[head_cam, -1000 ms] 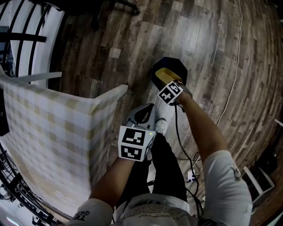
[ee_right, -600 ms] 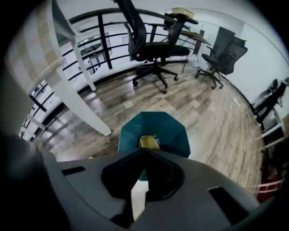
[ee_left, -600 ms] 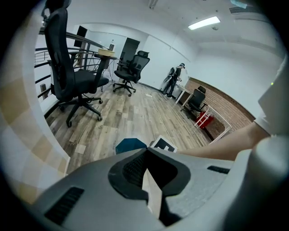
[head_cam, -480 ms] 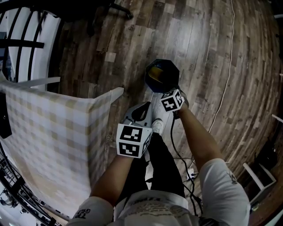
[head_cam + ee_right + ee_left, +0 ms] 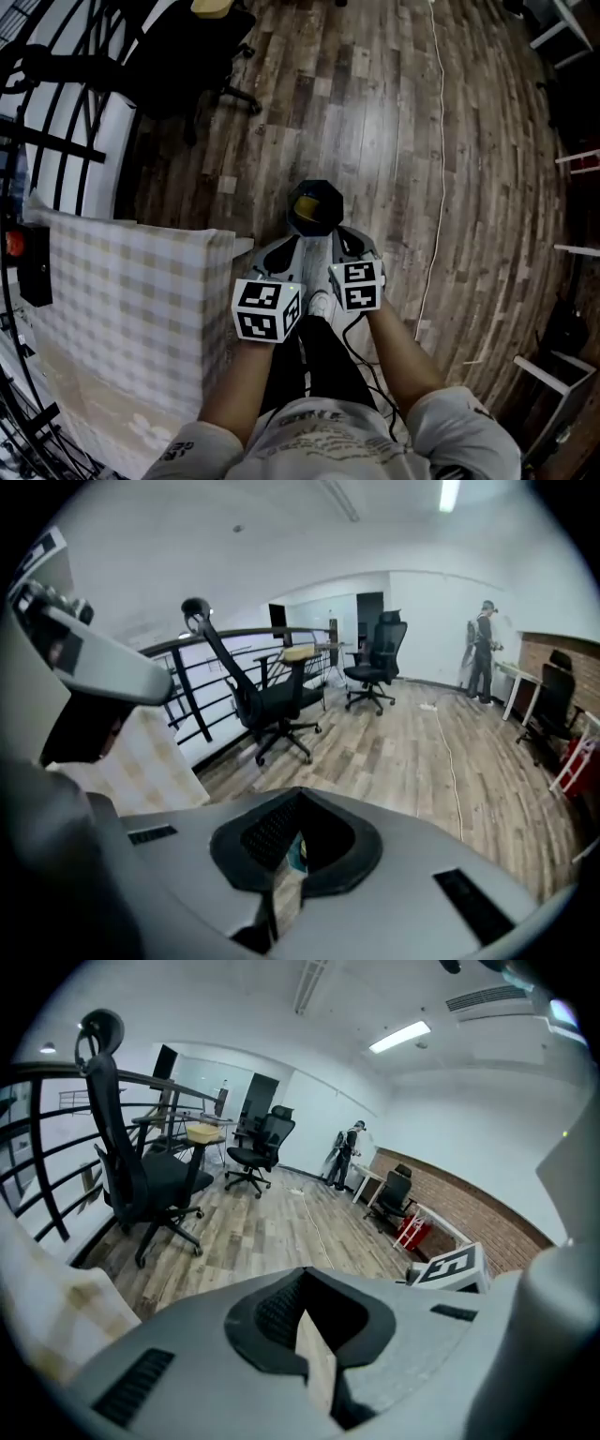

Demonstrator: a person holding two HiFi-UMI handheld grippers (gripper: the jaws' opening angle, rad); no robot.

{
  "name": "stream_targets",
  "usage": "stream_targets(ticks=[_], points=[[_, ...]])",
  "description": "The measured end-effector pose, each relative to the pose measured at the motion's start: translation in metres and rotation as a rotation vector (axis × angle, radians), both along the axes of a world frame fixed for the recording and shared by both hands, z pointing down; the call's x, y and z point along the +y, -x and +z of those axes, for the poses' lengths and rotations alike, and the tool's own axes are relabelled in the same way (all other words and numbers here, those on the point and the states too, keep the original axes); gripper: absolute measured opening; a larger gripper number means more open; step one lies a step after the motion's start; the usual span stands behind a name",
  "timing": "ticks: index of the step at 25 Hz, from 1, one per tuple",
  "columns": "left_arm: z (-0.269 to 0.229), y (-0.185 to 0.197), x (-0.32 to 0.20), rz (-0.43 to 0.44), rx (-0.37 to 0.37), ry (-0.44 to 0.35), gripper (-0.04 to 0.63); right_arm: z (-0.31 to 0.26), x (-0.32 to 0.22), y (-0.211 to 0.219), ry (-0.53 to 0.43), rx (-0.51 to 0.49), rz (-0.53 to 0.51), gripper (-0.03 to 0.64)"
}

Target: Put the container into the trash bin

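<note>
Looking steeply down from my head, I see both of my forearms reaching forward over a wooden plank floor (image 5: pixel 450 112). My left gripper (image 5: pixel 277 255) and my right gripper (image 5: pixel 349 246) are held side by side, close together, each with its black-and-white marker cube facing up at me.

In the left gripper view, the jaws are together with only a thin slit between them, and nothing is clamped there. In the right gripper view, the jaws are likewise pressed together and hold nothing. Both of those views look out level across an office room with black chairs and a brick wall, not down at the floor.

The container (image 5: pixel 307 204), yellow, lies inside the trash bin (image 5: pixel 328 192). The bin is dark and stands on the floor just beyond my two grippers, well below them.

To my left is a bench (image 5: pixel 122 309) covered with a pale checked cloth, its corner near my left gripper. Beyond it, at the upper left, stand a black office chair (image 5: pixel 178 66) and a black railing (image 5: pixel 56 112). A thin white cable (image 5: pixel 436 141) runs along the floor to the right of the bin.
</note>
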State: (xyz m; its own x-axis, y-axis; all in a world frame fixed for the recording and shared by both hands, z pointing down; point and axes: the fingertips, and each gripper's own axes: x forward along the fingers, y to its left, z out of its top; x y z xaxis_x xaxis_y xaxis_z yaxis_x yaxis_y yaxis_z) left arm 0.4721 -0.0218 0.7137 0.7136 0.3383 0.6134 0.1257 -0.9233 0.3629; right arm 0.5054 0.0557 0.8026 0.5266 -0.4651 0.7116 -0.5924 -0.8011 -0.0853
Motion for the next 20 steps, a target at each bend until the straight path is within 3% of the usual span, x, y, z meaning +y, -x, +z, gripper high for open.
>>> stream_targets(ticks=[10,20], points=[[-0.158,-0.010,0.009,0.018,0.212,-0.030,0.005,-0.233,-0.016,0.000,-0.203,0.242,0.107,0.002],[-0.303,0.001,0.000,0.048,0.430,-0.095,0.005,-0.396,-0.020,0.023,-0.304,0.462,0.123,0.002]])
